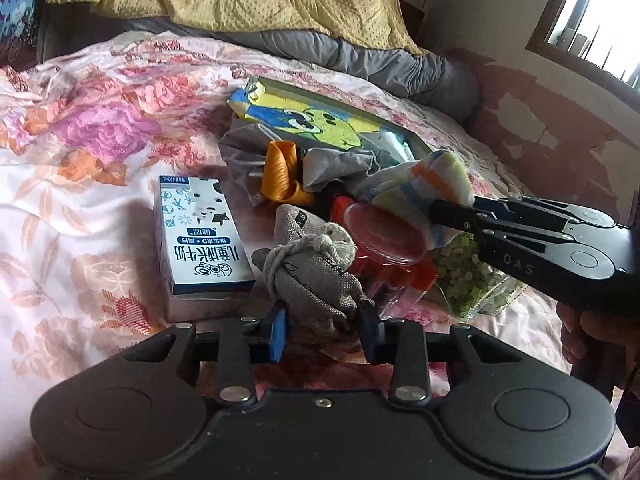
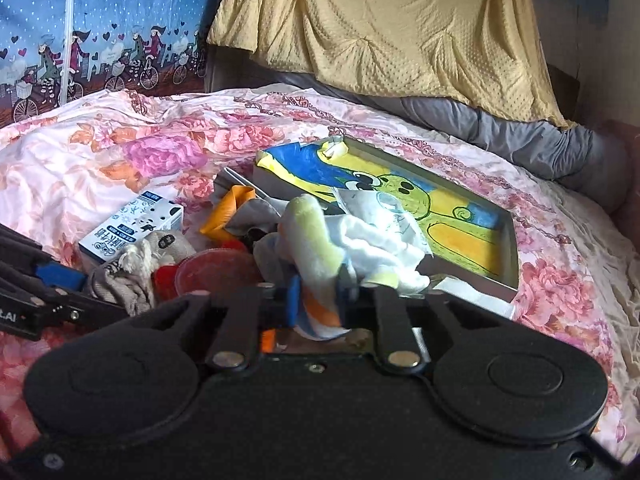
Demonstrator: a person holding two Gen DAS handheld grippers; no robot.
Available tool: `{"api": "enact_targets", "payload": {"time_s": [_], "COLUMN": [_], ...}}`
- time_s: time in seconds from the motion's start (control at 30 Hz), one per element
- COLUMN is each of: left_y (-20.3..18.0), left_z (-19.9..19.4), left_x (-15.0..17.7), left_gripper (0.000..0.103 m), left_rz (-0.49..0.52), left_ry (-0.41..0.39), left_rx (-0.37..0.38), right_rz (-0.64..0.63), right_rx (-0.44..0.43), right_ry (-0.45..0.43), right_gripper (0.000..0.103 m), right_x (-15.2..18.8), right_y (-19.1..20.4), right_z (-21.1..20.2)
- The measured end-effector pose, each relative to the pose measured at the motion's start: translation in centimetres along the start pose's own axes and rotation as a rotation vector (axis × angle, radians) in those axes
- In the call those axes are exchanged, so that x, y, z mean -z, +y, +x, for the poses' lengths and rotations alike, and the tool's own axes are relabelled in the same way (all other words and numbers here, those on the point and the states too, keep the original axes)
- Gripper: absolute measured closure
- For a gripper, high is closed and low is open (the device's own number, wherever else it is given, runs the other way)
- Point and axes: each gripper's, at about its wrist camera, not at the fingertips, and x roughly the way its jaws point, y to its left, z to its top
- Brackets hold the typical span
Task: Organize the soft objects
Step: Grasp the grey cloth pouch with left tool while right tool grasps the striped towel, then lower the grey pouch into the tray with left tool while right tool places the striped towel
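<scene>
Left gripper (image 1: 322,322) closed on grey sachet pouch (image 1: 316,276), near edge of pile on floral bedspread (image 1: 80,208). Right gripper (image 2: 320,292) pinches striped cloth (image 2: 320,248), raised above red-lidded jar (image 1: 384,240). Milk carton (image 1: 200,236) left; painted tray (image 2: 472,236) far right.

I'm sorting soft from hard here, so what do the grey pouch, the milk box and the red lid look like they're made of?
The grey pouch in the left claw looks like coarse woven cloth, matte, tied with cotton rope. The milk box looks like printed carton, smooth with sharp edges. The red lid looks like glossy, translucent plastic.
</scene>
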Motion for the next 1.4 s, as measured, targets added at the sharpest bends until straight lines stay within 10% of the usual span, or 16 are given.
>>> {"api": "enact_targets", "payload": {"time_s": [0.73,1.13,1.4], "left_y": [-3.9,-5.0,-4.4], "left_z": [-7.4,2.5,12.4], "left_x": [-1.8,-14.3,-20.0], "left_gripper": [0.067,0.066,0.066], "left_rz": [0.059,0.109,0.065], "left_ry": [-0.175,-0.245,-0.158], "left_rx": [-0.045,-0.085,-0.093], "right_rz": [0.072,0.145,0.179], "right_rx": [-0.025,0.043,0.085], "right_ry": [-0.229,-0.173,-0.041], "right_gripper": [0.099,0.099,0.099], "right_x": [-3.7,-8.6,-9.7], "right_y": [-3.5,-13.8,-17.8], "right_z": [-9.1,-1.1,7.7]}}
